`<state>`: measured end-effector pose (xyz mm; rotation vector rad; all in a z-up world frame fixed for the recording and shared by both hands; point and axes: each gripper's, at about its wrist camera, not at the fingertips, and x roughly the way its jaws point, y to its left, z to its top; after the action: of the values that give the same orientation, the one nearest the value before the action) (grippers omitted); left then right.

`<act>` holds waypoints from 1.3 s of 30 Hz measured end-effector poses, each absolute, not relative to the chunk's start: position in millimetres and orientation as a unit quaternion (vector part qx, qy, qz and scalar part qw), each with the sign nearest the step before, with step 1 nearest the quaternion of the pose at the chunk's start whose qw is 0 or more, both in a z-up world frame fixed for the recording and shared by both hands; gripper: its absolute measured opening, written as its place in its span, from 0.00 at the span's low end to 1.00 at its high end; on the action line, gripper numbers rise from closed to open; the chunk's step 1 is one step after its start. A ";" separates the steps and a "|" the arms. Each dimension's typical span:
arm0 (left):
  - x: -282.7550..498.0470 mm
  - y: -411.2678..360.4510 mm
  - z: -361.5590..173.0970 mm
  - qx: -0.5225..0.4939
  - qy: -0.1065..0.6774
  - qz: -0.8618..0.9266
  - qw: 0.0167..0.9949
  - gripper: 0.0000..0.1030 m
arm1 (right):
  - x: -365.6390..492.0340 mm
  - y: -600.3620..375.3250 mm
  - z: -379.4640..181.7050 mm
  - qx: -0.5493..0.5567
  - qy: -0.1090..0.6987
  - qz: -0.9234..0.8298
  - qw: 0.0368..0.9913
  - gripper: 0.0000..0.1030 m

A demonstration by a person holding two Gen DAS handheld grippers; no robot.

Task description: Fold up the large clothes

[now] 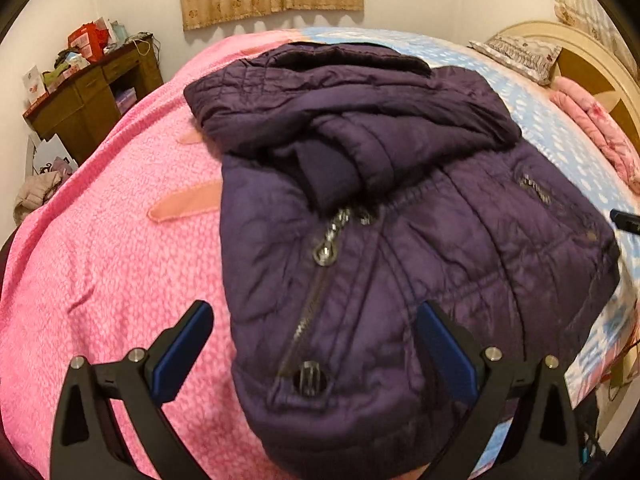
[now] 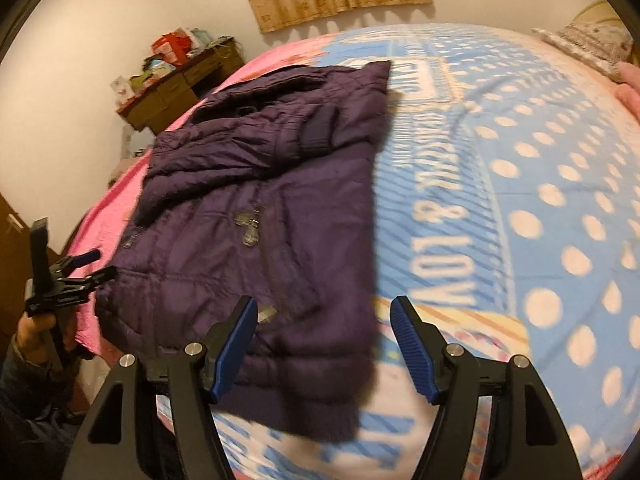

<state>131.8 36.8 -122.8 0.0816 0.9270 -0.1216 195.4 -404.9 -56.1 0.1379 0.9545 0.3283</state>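
A dark purple quilted jacket (image 1: 380,220) lies on the bed, its sleeves folded in over the chest, hood at the far end and zipper facing up. My left gripper (image 1: 316,316) hovers open above the jacket's near hem, its blue pads wide apart with nothing between them. In the right wrist view the jacket (image 2: 248,232) fills the middle left. My right gripper (image 2: 324,312) is open over the jacket's near right corner, not touching the cloth. The left gripper (image 2: 94,266) shows at that view's left edge, held by a hand (image 2: 44,332).
The bed carries a pink blanket (image 1: 120,260) on the left and a blue polka-dot sheet (image 2: 520,200) on the right. A cluttered wooden desk (image 1: 92,96) stands at the far left. A pillow (image 1: 520,56), folded pink bedding (image 1: 592,124) and the headboard (image 1: 592,64) are at the right.
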 end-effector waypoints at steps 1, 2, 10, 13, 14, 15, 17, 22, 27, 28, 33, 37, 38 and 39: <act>128.3 36.6 -125.0 0.042 0.447 -0.059 0.891 1.00 | 191.3 -410.0 -59.6 0.072 0.462 0.153 0.871 0.67; 124.2 37.2 -127.1 0.041 0.447 -0.060 0.891 1.00 | 189.3 -413.5 -63.0 0.076 0.466 0.148 0.869 0.68; 87.5 50.6 -145.7 -0.023 0.452 -0.108 0.885 1.00 | 177.0 -437.8 -87.5 0.132 0.467 0.136 0.864 0.75; 79.5 51.6 -151.7 -0.039 0.446 -0.114 0.887 1.00 | 177.3 -439.3 -90.9 0.148 0.458 0.142 0.865 0.76; 79.7 51.9 -152.4 -0.042 0.445 -0.114 0.887 1.00 | 177.8 -438.4 -91.2 0.150 0.455 0.147 0.866 0.76; 80.5 52.9 -153.3 -0.049 0.445 -0.116 0.887 1.00 | 178.2 -437.4 -91.4 0.152 0.454 0.150 0.865 0.76; 80.7 55.9 -151.7 -0.068 0.438 -0.119 0.889 1.00 | 180.4 -433.1 -91.9 0.153 0.451 0.159 0.865 0.76; 89.6 56.9 -149.4 -0.068 0.427 -0.117 0.894 1.00 | 185.7 -411.1 -95.2 0.135 0.446 0.192 0.864 0.76; 92.7 55.4 -154.9 -0.073 0.422 -0.126 0.895 1.00 | 188.0 -400.1 -98.7 0.131 0.439 0.200 0.866 0.76; 92.1 55.6 -155.0 -0.071 0.421 -0.129 0.895 1.00 | 187.4 -399.6 -99.6 0.131 0.438 0.199 0.867 0.76; 91.1 63.5 -152.0 -0.090 0.413 -0.149 0.894 0.92 | 181.4 -403.3 -99.3 0.130 0.438 0.203 0.866 0.56; 90.4 69.3 -149.6 -0.102 0.410 -0.155 0.893 0.84 | 179.9 -408.2 -104.9 0.157 0.441 0.224 0.855 0.46; 90.4 70.3 -150.0 -0.106 0.408 -0.154 0.893 0.82 | 180.8 -409.2 -106.7 0.161 0.441 0.226 0.854 0.46; 90.6 71.1 -151.0 -0.110 0.407 -0.155 0.893 0.82 | 181.8 -410.3 -108.9 0.169 0.440 0.228 0.852 0.46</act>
<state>90.6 71.1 -151.0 -0.2290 0.8441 -0.3205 181.8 -410.3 -108.9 0.3562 0.9263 0.4791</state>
